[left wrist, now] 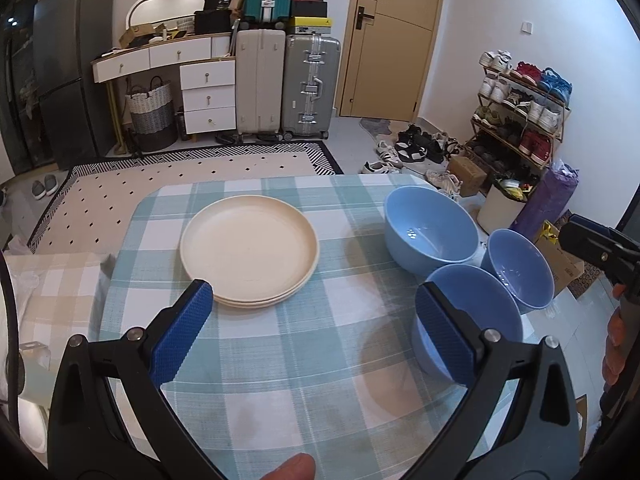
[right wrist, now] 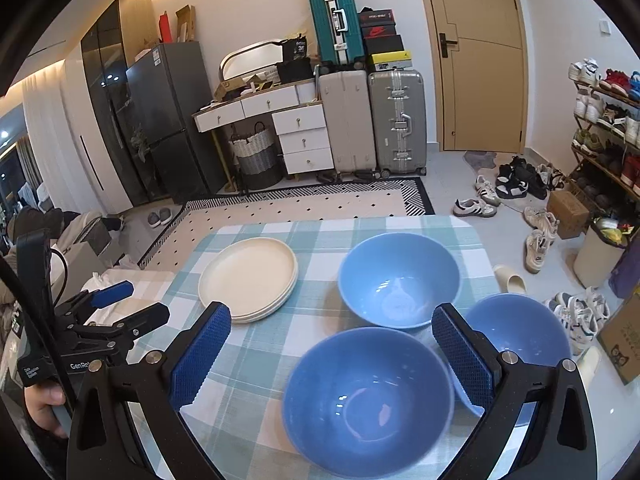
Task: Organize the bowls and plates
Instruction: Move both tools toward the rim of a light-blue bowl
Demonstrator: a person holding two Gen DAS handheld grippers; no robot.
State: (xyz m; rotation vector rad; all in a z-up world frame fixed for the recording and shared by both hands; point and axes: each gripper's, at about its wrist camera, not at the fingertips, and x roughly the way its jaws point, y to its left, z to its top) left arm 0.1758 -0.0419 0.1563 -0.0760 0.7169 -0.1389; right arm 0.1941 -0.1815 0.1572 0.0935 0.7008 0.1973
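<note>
Three blue bowls and a stack of cream plates sit on the checked tablecloth. All bowls are empty; nothing lies on the top plate.

Left gripper — fingers spread wide, holding nothing. Plate stack is just ahead of its left fingertip. Near bowl sits partly behind the right fingertip; the far bowl and the right-hand bowl lie beyond it, to the right.

Right gripper — fingers also released, wide apart, gripping nothing. Near bowl sits between its fingers, slightly blurred. Far bowl is straight ahead past the tips; right-hand bowl is outside the right finger, partly hidden by it. Plates are ahead and left of the left finger.

Writing: "GenRo…" in white on the left gripper's body, seen from the right wrist cam, rest cut off. Small label beside it is too small to read. Nike swoosh on a red/black shoebox atop the grey suitcases; other box text is illegible. Woven basket under the white dresser — contents can't be made out.
</note>
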